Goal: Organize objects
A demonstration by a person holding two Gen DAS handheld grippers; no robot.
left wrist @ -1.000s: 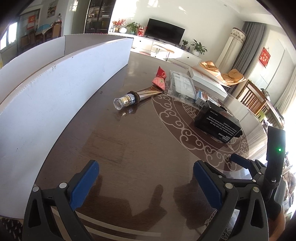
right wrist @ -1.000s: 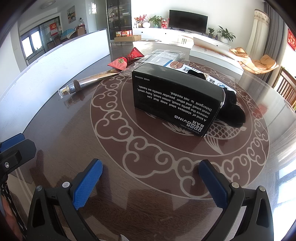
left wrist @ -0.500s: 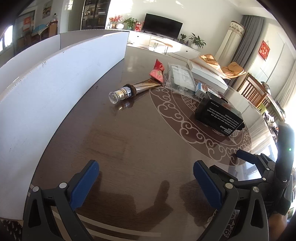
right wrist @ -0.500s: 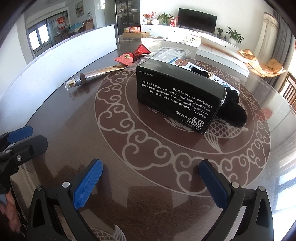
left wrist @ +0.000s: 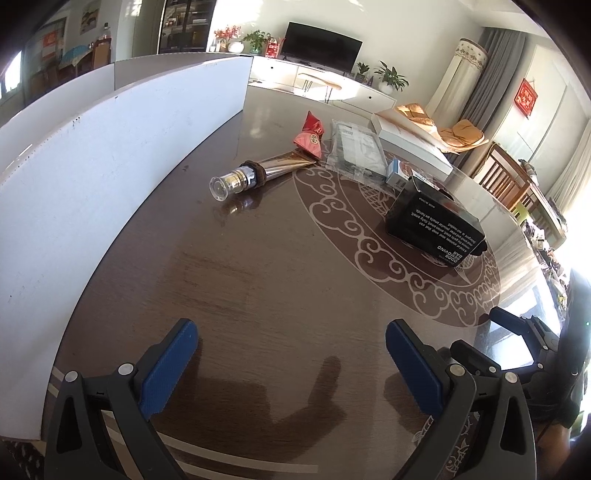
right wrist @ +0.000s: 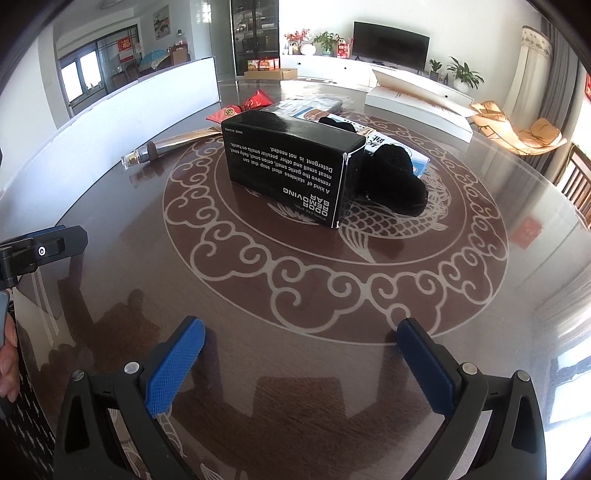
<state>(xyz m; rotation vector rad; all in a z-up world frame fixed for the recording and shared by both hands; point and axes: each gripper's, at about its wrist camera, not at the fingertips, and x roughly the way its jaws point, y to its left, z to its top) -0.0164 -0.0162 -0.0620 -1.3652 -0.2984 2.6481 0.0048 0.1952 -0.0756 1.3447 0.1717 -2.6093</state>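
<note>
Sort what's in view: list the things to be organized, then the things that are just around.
To organize: black odor-removing bar box; gold tube; red packet; clear plastic package; black fuzzy item.

Just around: white board; white flat box; TV; wooden chair.

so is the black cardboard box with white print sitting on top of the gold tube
No, the black cardboard box with white print rests on the dark patterned table, well apart from the gold tube with the clear cap lying off to its side.
</note>
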